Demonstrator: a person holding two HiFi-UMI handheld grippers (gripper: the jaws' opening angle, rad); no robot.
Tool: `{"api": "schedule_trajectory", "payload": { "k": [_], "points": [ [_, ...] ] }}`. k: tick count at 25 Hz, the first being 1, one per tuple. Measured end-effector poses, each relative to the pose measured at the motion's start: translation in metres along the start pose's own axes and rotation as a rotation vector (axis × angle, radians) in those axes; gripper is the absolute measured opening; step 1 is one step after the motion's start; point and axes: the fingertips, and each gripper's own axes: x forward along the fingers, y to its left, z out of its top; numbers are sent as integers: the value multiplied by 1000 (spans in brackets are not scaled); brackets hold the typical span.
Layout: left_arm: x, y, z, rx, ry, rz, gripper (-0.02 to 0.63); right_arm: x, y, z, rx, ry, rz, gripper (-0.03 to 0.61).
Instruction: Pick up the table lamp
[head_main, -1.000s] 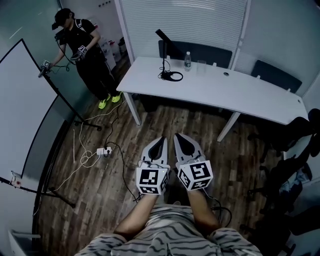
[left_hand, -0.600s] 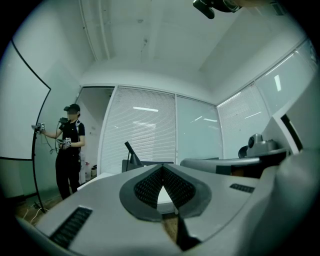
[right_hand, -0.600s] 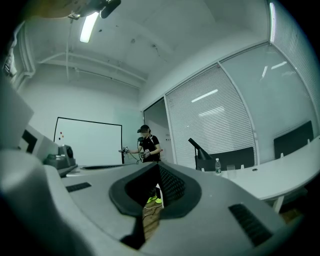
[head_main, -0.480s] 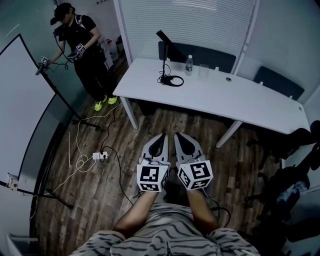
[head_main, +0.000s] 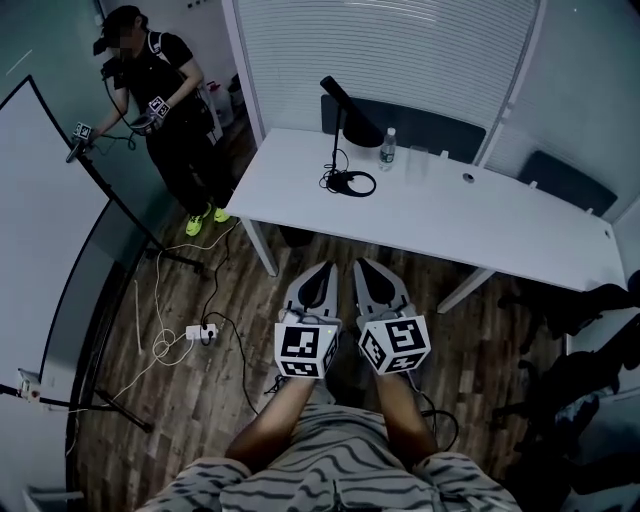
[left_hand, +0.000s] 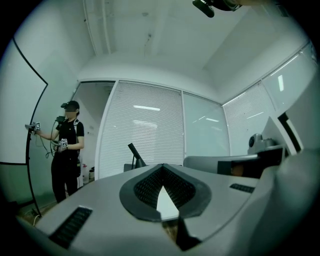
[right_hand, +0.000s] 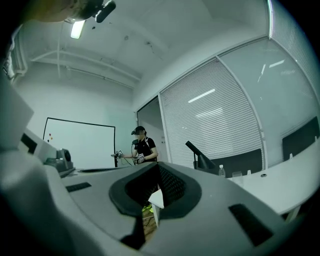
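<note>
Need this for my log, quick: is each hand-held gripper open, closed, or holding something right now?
Left hand-held gripper: closed, holding nothing.
Right hand-held gripper: closed, holding nothing.

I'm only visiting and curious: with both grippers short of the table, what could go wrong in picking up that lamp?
The table lamp has a thin stem and a cord bunched at its base, so it might tip or snag when lifted. The water bottle and glass stand close beside it and could get knocked.
</note>
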Motion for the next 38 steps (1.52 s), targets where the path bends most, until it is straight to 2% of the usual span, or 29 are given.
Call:
{"api": "schedule_trajectory", "payload": {
  "k": [9, 15, 23, 29, 38],
  "points": [
    [71, 65, 13, -7, 0, -28, 8, 90, -20, 8, 11, -4, -46, 11],
    [106, 96, 11, -21, 10, -56, 8, 125, -31, 9, 1, -11, -100, 11],
    [128, 107, 2, -39, 21, -80, 8, 142, -51, 2, -8, 6, -149, 11],
    [147, 117, -2, -30, 16, -70, 8, 162, -61, -1, -18, -1, -135, 11],
    [203, 126, 1, -15, 12, -67, 8, 200, -97, 1, -24, -5, -124, 11]
  ]
}}
